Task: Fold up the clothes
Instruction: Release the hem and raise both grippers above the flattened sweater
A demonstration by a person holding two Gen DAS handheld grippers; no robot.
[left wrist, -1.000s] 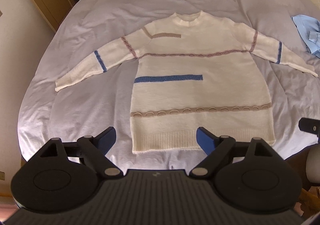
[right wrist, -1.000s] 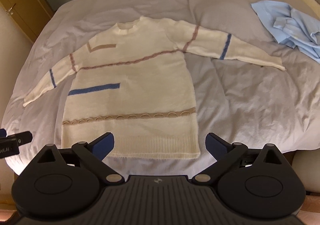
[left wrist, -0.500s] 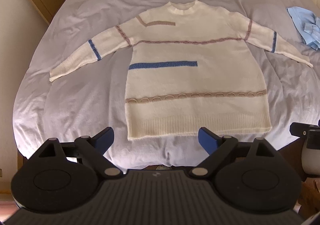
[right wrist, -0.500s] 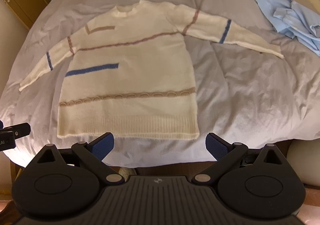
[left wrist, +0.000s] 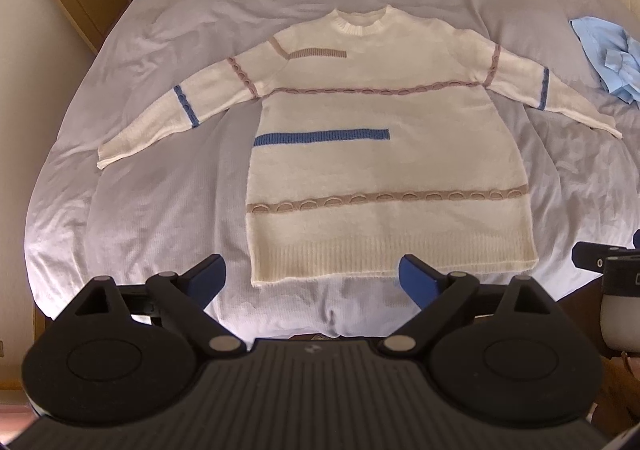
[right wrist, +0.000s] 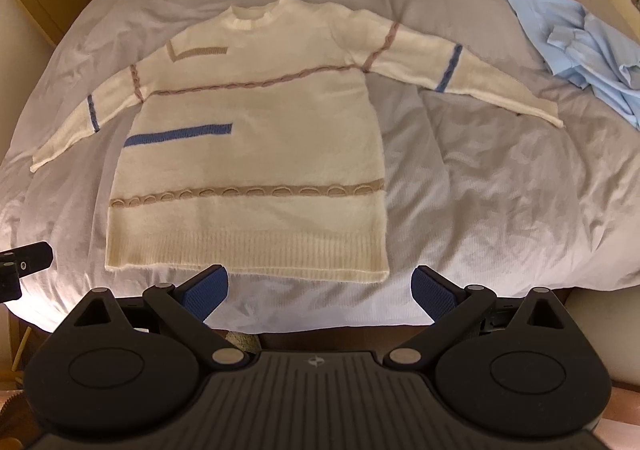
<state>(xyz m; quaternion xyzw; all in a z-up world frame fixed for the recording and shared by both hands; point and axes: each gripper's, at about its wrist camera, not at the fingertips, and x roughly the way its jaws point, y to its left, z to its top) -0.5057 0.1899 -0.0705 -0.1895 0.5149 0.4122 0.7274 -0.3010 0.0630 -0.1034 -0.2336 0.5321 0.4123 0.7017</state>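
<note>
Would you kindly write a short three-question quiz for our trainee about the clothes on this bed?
1. True or false: the sweater lies spread flat, sleeves out, on the bed.
2. What colour is the shirt crumpled beside the sweater?
3. Does the right claw grip cloth: A yes, B no?

Key: 1 true; 2 light blue; 3 B, it is open with nothing between its fingers.

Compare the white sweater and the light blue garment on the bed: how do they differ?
The white sweater lies spread flat, sleeves out; the light blue garment sits crumpled in a heap. The sweater is a thick knit with blue and tan stripes; the blue garment looks thin and plain. Both rest on the grey bedcover, untouched by either gripper.
</note>
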